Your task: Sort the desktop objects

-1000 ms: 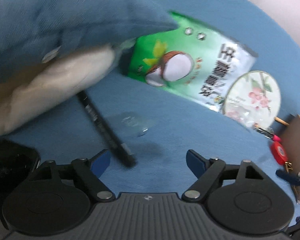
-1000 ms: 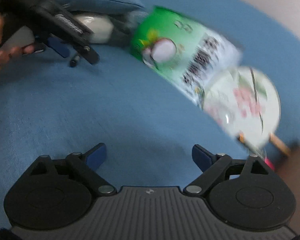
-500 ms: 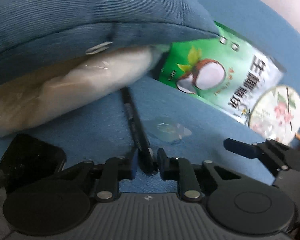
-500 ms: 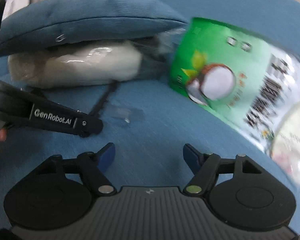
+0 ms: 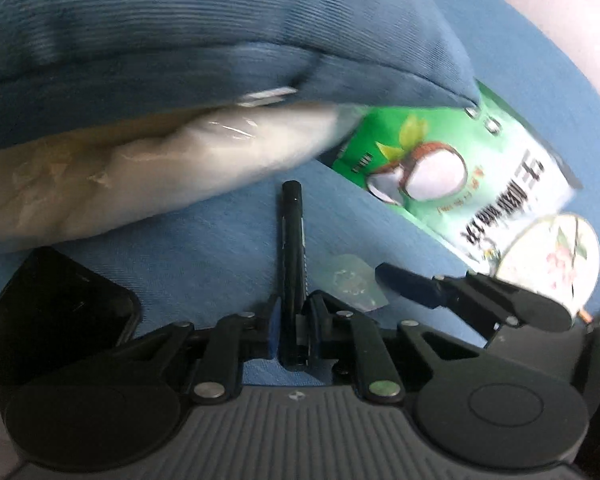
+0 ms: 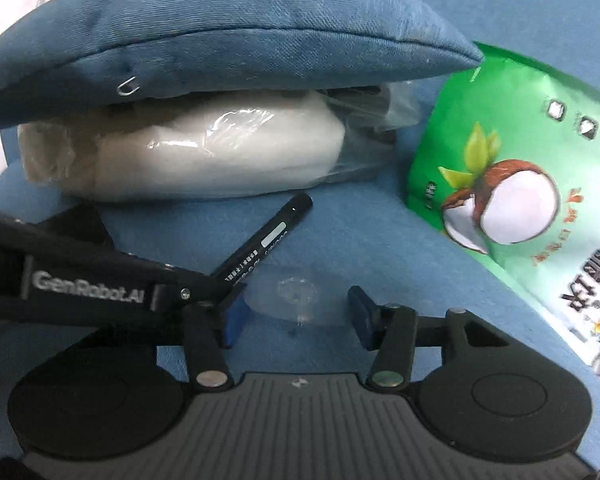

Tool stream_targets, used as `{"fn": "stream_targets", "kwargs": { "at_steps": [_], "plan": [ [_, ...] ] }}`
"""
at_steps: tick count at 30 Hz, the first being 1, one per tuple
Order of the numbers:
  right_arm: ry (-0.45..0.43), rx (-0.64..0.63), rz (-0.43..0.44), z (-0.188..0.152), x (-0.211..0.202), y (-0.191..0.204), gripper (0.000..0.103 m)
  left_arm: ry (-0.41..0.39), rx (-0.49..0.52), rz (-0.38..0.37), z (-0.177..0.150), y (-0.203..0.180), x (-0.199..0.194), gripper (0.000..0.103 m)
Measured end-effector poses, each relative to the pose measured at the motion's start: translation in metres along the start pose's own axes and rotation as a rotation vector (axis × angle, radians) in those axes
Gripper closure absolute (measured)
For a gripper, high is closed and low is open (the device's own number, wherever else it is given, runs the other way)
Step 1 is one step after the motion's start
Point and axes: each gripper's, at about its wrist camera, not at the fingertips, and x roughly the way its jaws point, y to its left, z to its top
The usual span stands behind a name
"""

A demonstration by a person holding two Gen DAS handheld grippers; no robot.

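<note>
Left gripper (image 5: 294,330) reaches level over the blue surface (image 6: 360,224), clenched on the black marker (image 6: 266,238); right gripper (image 6: 296,314) beside it, fingers spread around a clear suction cup (image 6: 298,294)

left gripper (image 5: 294,334) clamped; right gripper (image 6: 296,316) spread wide

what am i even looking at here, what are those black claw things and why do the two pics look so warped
These are two hand-held grasping devices, each with a wide-angle camera looking along its two fingers, hence the warping. One picture comes from the left tool, the other from the right tool. The left tool is shut on a black marker pen; the right is open around a small clear plastic piece. Everything lies on a blue cloth surface. Behind sit a blue cushion over a white plastic-wrapped bundle, a green coconut snack bag, a round floral fan and a black phone-like slab.
</note>
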Motion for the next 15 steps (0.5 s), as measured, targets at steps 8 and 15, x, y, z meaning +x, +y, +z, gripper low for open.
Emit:
{"fn": "stream_targets", "kwargs": {
  "at_steps": [8,15],
  "plan": [
    [0.043,0.023,-0.043,-0.039,-0.057,-0.018,0.058,0.096,0.128,-0.199,-0.017,-0.029,0.000,0.089],
    [0.112,0.187,-0.154,-0.108,-0.152,-0.040,0.071,0.171,0.318,-0.362,-0.044,-0.072,-0.006,0.089]
  ]
}}
